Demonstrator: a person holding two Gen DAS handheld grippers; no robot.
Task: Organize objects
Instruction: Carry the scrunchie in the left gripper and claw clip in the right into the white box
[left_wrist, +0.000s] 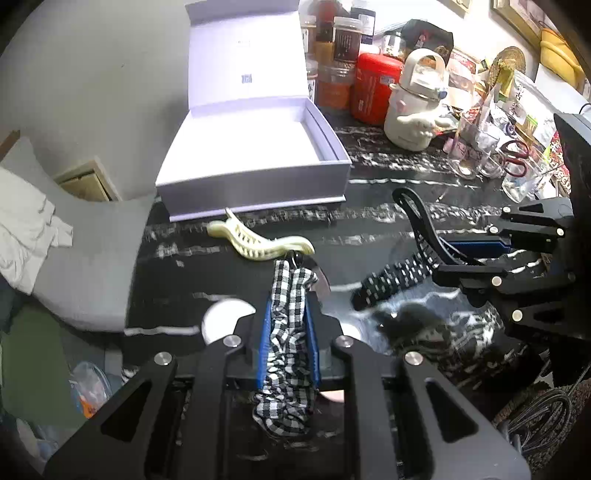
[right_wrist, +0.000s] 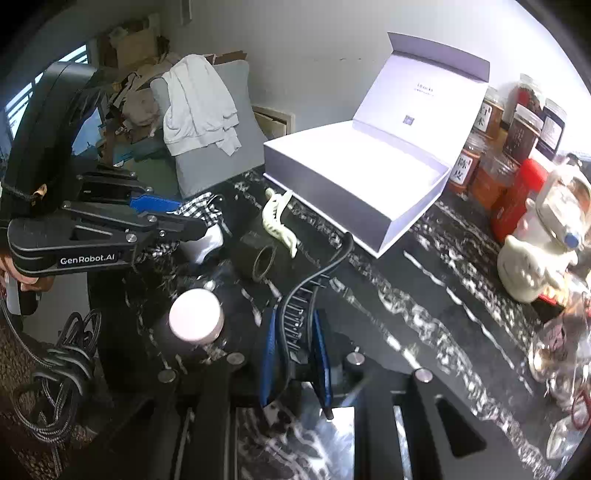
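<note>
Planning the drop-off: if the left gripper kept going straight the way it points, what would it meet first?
Probably the cream hair clip on the dark table, right ahead of the left gripper, which is shut on the checked scrunchie. The open white box lies beyond. Depth is uncertain.

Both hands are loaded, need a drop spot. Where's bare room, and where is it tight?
The white box is open and empty inside: the largest free patch. Bare dark tabletop also runs between the box front, the cream hair clip and the right gripper. Crowded: jars and the white kettle behind and right of the box.
</note>
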